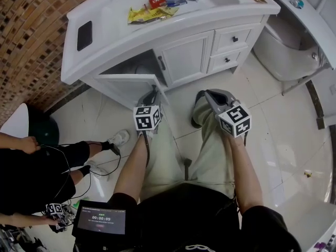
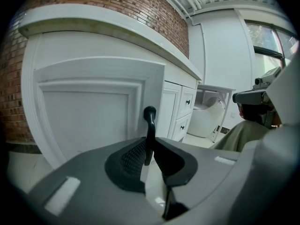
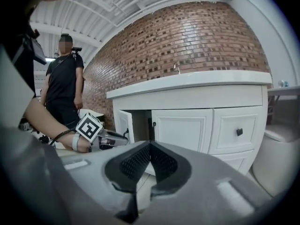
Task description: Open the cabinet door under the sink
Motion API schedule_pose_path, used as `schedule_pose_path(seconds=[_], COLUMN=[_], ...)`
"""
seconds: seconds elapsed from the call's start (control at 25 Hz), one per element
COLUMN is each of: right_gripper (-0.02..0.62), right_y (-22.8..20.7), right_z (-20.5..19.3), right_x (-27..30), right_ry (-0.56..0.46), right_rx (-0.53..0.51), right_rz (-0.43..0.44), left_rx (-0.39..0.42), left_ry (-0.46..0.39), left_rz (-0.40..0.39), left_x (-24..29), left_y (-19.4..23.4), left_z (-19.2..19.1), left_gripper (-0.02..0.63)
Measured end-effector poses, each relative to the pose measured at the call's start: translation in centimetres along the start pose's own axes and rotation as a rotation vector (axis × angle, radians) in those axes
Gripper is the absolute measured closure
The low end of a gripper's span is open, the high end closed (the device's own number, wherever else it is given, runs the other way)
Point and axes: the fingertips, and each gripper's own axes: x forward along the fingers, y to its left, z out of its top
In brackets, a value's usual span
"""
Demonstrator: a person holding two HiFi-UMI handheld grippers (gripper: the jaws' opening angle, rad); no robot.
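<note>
- We stand on a glossy white tiled floor (image 1: 273,114), facing a white vanity (image 1: 121,28) set against a brown mosaic-brick wall (image 1: 31,30).
- The cabinet door (image 1: 128,77) under the sink stands swung out, its face a recessed panel.
- Only the left gripper view shows the left gripper (image 2: 149,150) clamped on the door's slim black handle (image 2: 150,118).
- Only the right gripper view shows the right gripper (image 3: 150,146) with jaws together, empty.
- Only our head view shows crinkled packets (image 1: 152,10) on the smooth countertop.
</note>
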Motion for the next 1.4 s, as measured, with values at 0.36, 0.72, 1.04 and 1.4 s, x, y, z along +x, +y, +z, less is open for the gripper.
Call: schedule_pose_path(seconds=[0.36,0.72,1.04,1.4], right_gripper=[0.603,0.603,0.603,0.603], right_y=[5.0,9.5,11.1,17.3], right_z=[-1.6,-3.3,-1.6,-2.5], right_x=[0.3,1.2,2.8,6.1], right_ry=[0.082,0.153,0.103,0.149], right_rx=[-0.062,-0.158,-0.122,-0.193], right_rz=[0.039,0.071,0.123,0.214], left_rx=[0.026,0.077,0.098,0.106], left_ry=[0.025,0.062,0.049,0.068], left_rz=[-0.012,-0.021,-0.031,0.001], left_x=[-3.8,-7.2,-9.3,-13.5], left_y=[-0.5,0.0,0.5,2.7], left_z=[-2.1,-4.3,-4.8,-7.1], left_gripper=[0.541,0.545,0.545,0.546])
